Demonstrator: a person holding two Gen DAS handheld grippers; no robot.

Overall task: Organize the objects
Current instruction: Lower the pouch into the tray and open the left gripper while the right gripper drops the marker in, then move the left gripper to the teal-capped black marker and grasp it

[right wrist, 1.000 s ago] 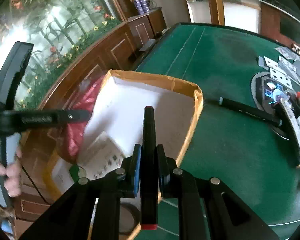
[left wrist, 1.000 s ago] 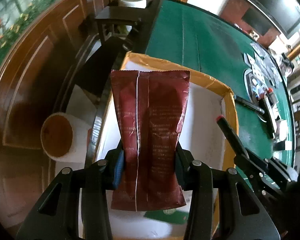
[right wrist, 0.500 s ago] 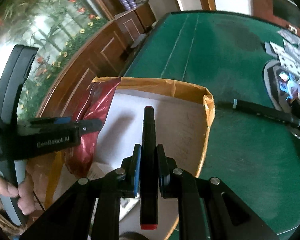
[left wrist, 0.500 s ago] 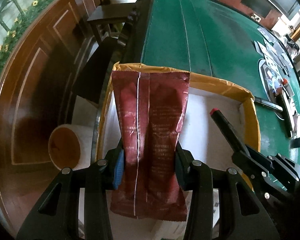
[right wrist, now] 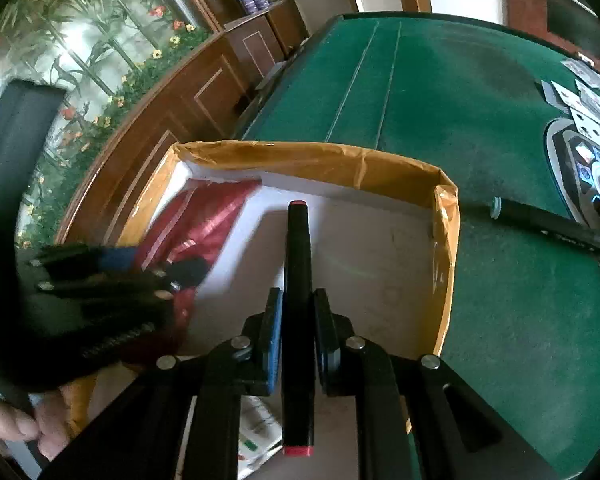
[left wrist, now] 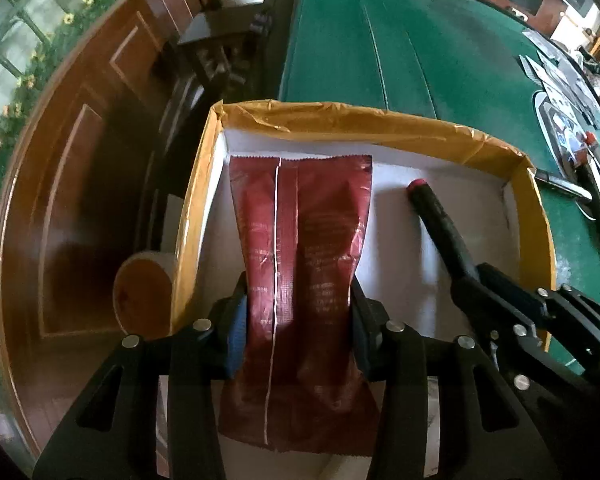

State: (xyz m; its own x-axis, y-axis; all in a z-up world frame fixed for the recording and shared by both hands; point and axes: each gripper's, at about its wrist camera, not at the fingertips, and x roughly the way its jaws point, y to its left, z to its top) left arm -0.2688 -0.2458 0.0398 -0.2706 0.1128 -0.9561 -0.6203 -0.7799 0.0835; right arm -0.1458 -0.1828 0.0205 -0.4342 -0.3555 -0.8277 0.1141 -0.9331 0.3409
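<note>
My left gripper (left wrist: 298, 320) is shut on a dark red foil packet (left wrist: 300, 248) and holds it inside an open cardboard box (left wrist: 340, 118) with a white lining, near its far left corner. My right gripper (right wrist: 297, 320) is shut on a black marker with red ends (right wrist: 298, 280), held lengthwise over the middle of the same box (right wrist: 444, 240). The marker also shows in the left wrist view (left wrist: 436, 224), to the right of the packet. The packet shows at the box's left in the right wrist view (right wrist: 204, 216).
The box sits at the edge of a green felt table (left wrist: 400, 48). A black pen (right wrist: 552, 228) and a tray with cards (right wrist: 588, 152) lie to the right. A printed paper (right wrist: 260, 436) lies in the box. A round bin (left wrist: 140, 296) stands below left.
Both grippers have moved forward and down into the box. The packet now sits lower, inside the box walls, and the marker is over the box floor.
</note>
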